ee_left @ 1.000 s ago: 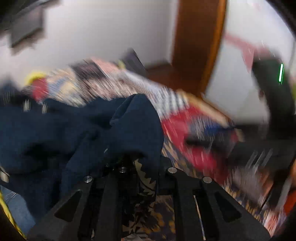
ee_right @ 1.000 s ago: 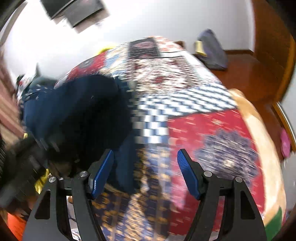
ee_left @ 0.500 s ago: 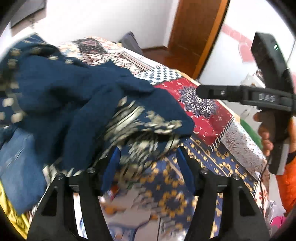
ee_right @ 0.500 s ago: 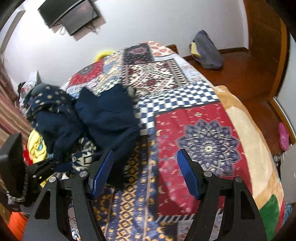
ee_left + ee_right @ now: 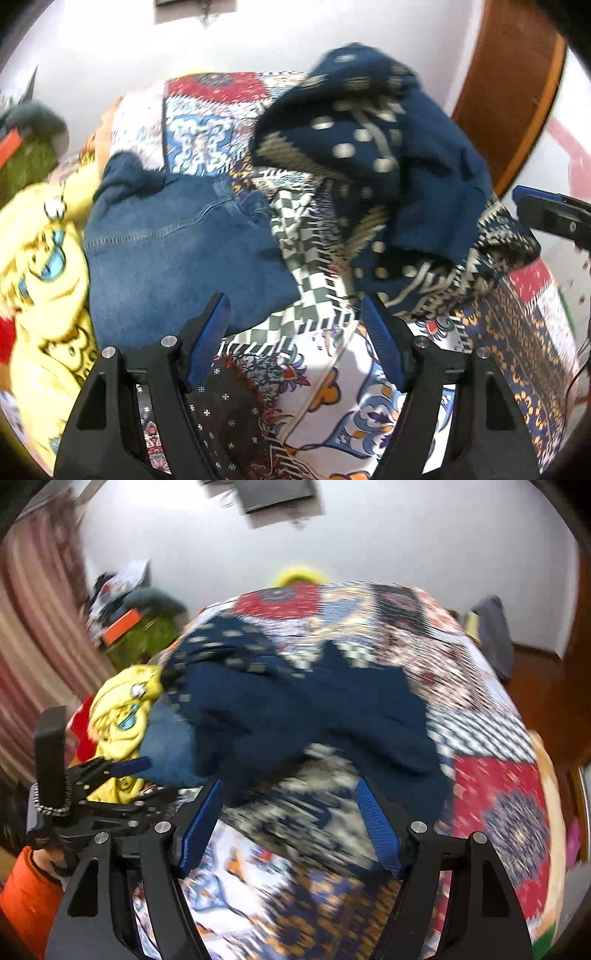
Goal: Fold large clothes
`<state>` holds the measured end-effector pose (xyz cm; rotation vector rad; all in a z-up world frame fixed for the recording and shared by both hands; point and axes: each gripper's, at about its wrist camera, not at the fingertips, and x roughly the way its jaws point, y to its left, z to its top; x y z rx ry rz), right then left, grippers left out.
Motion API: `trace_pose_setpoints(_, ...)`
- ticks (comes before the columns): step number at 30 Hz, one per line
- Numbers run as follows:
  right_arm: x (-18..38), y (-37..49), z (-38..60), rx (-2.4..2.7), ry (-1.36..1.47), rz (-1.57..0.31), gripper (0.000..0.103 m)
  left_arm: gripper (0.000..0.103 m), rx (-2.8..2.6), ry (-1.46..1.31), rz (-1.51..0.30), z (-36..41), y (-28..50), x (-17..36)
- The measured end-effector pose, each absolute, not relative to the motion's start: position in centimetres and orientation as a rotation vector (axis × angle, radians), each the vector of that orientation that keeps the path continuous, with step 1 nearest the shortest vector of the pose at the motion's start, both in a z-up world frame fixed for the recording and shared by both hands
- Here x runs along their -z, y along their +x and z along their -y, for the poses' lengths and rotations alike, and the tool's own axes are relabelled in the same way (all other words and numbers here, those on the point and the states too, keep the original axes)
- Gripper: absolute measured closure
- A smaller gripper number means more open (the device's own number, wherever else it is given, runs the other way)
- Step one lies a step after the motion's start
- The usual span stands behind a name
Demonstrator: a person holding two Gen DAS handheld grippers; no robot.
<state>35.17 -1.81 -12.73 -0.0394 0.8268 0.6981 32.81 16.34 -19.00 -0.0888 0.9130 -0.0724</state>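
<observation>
A navy sweater (image 5: pixel 406 166) with pale dots and zigzag bands lies crumpled on the patchwork bedspread (image 5: pixel 332 406). My left gripper (image 5: pixel 295 332) hangs just in front of it. Its jaws are opening, with only bedspread between the blue pads. Blue jeans (image 5: pixel 177 251) lie to the left, beside a yellow cartoon-print garment (image 5: pixel 40 266). In the blurred right wrist view, my right gripper (image 5: pixel 291 823) stands open and widening slightly. It is over the near edge of the sweater (image 5: pixel 314 709) and grips nothing. The left gripper (image 5: pixel 144 781) shows at the left, held by a hand in an orange sleeve (image 5: pixel 26 897).
The bedspread (image 5: pixel 498 794) runs to the bed's right edge, with wooden floor beyond. A grey bag (image 5: pixel 495 638) sits on the floor by the wall. A cluttered green pile (image 5: pixel 144 635) and a striped curtain (image 5: pixel 29 627) stand at the left, and a wooden door (image 5: pixel 509 92) at the right.
My left gripper let go of the navy sweater, opened, and swung left toward the jeans. My right gripper stayed open and swung over toward the sweater.
</observation>
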Motion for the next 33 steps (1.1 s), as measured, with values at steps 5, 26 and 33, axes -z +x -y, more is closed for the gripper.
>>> trace_pose_setpoints(5, 13.4, 35.8, -4.5, -0.65, -0.215, -0.795, 0.023, 0.03, 0.026, -0.157, -0.91, -19.0, 33.3, 20.4)
trace_pose_setpoints(26, 15.9, 43.4, 6.6, -0.335, -0.171, -0.844, 0.022, 0.03, 0.167, -0.151, -0.913, -11.6, 39.2, 20.6)
trace_pose_setpoints(33, 15.6, 43.7, 14.6, -0.231, -0.011, -0.902, 0.022, 0.03, 0.134, -0.132, -0.934, -11.7, 39.1, 20.8)
